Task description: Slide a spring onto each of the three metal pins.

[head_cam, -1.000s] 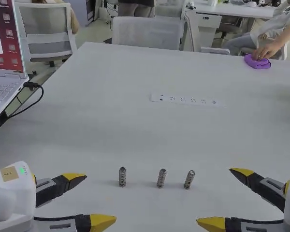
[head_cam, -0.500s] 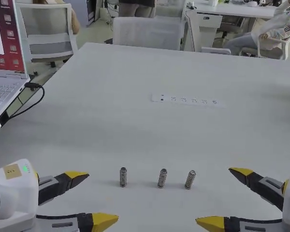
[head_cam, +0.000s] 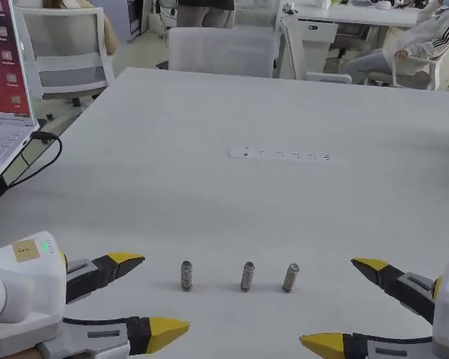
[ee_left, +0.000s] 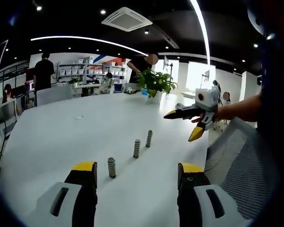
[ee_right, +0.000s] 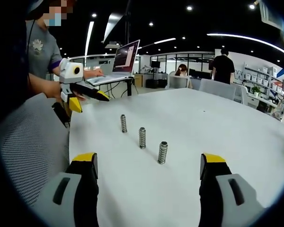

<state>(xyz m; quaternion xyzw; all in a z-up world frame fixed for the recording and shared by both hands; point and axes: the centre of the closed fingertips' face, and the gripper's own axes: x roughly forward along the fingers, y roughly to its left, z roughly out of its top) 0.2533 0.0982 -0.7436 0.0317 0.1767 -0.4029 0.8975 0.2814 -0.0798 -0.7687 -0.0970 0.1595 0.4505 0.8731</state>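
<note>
Row of three short upright metal pins [head_cam: 248, 275], each already sleeved by a grey coil spring [head_cam: 186, 277], is flanked on the white tabletop [head_cam: 284, 209] by the yellow-tipped left gripper [head_cam: 159, 293] and right gripper [head_cam: 329, 303], both held wide and empty.

Springs [head_cam: 248, 276] in row (on table [head_cam: 209, 194]).
</note>
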